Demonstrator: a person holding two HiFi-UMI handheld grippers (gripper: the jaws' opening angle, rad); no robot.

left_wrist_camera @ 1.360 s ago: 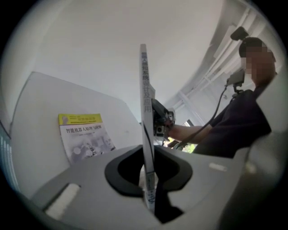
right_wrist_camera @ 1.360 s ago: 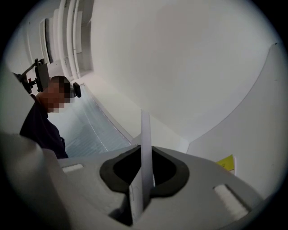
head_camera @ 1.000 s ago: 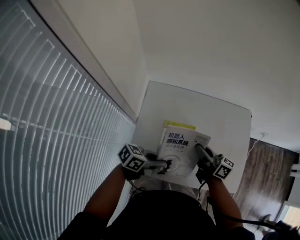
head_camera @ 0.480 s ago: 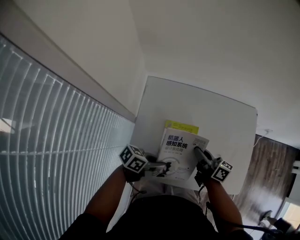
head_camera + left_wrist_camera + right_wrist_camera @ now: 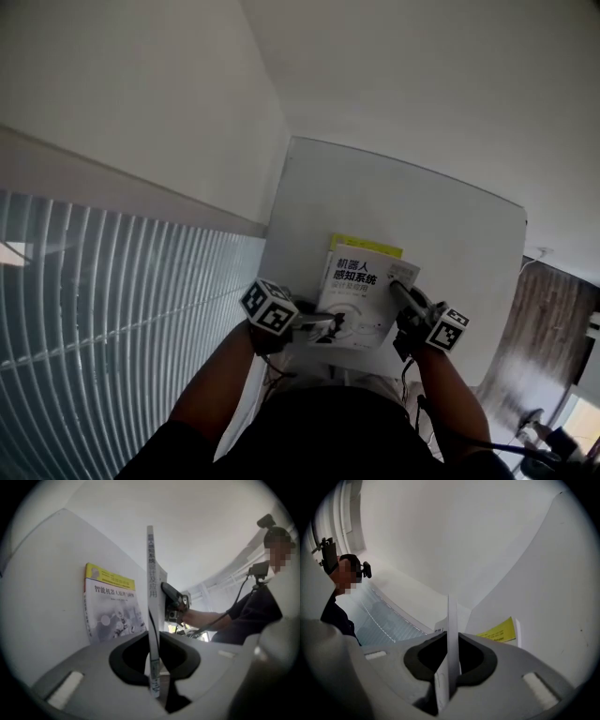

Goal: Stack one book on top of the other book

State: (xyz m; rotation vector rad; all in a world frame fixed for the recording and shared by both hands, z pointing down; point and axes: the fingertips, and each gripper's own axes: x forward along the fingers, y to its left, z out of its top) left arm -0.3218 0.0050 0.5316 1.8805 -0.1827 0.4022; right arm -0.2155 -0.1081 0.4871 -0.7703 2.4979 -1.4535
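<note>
Both left tongs (image 5: 329, 324) and right tongs (image 5: 398, 292) clamp edges of white book (image 5: 359, 292).

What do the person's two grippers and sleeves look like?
Left gripper and right gripper are each grey with black pads and carry a white cube with black square markers. A dark cable hangs from the right one. The person wears a dark short-sleeved top.
</note>
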